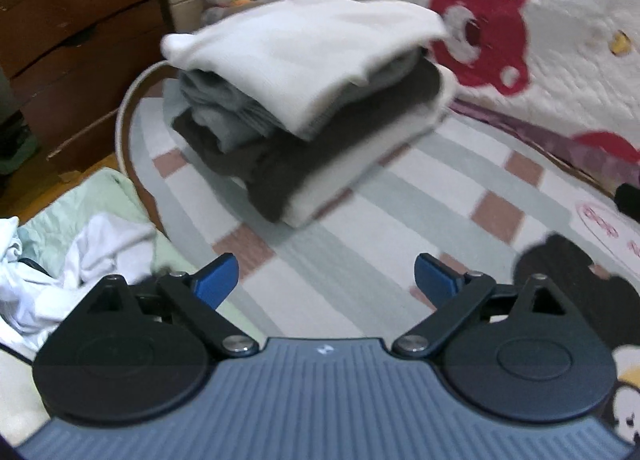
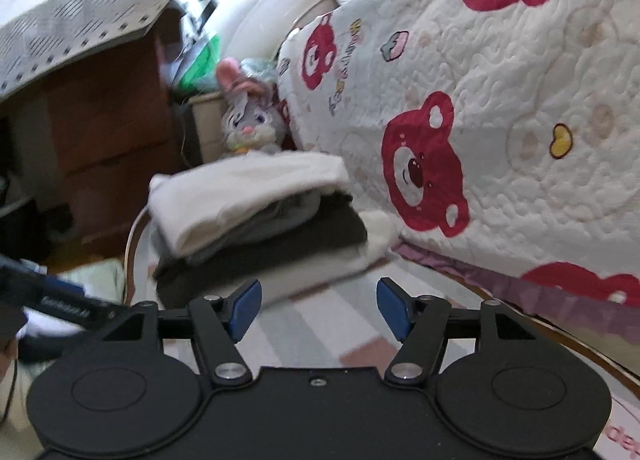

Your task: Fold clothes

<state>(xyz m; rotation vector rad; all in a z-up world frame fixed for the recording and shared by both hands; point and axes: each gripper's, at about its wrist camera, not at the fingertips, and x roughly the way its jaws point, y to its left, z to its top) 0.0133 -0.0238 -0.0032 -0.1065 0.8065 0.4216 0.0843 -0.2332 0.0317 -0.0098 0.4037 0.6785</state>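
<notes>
Folded clothes (image 1: pixel 304 100) sit stacked at frame centre on the striped table (image 1: pixel 400 220); left gripper (image 1: pixel 326 280) and right gripper (image 2: pixel 318 306) both gape wide, empty. The white top layer (overhanging) could slide off if nudged.

Right tongs (image 2: pixel 318 310) wide apart, nothing btwn blue pads; folded stack (image 2: pixel 256 220) just ahead on striped cloth (image 2: pixel 312 344), white garment (image 2: pixel 240 196) on top, grey & dark layers under; bear quilt (image 2: pixel 500 120) at right; plush rabbit (image 2: pixel 248 124) behind stack.
</notes>
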